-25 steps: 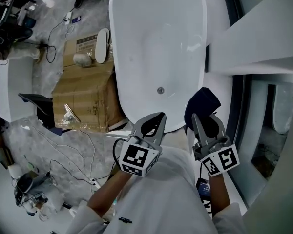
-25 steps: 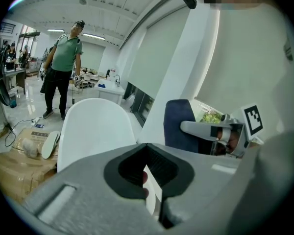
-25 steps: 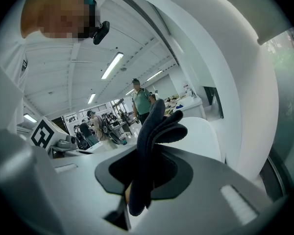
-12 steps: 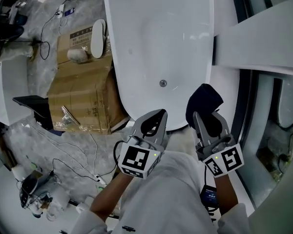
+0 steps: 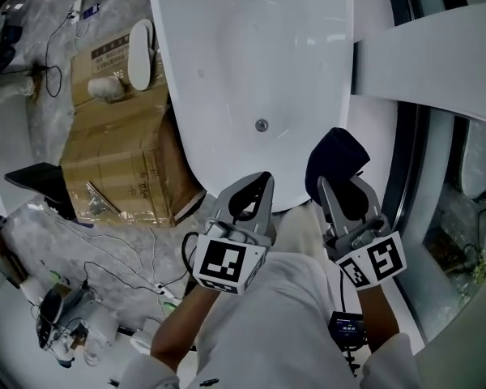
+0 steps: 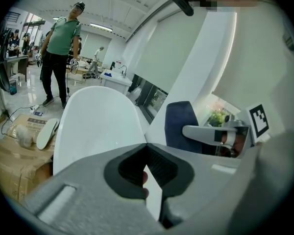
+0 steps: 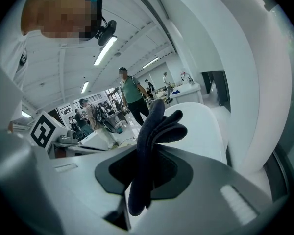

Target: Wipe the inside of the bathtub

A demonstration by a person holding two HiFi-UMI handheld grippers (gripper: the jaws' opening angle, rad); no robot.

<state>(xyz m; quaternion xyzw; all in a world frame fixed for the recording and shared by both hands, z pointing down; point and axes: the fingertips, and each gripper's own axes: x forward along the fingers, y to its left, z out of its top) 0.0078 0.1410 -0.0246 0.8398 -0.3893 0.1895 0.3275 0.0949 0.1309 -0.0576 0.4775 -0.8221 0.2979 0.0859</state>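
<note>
Head view: white tub (image 5: 259,71) ahead, drain (image 5: 262,125) toward its near end. Left gripper (image 5: 257,186) over near rim, jaws pressed together, nothing between them. Right gripper (image 5: 343,189) beside it, clamped on dark blue cloth (image 5: 334,162). Cloth stands up past jaw tips, over tub's right edge; possibly touching it, contact unclear. Cardboard box (image 5: 117,160) just left of tub. Cables (image 5: 121,254) on floor.

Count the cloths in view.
1. A dark cloth, clamped in the right gripper by the bathtub's near end. The left gripper is shut and holds none. Others may be hidden outside the views.
</note>
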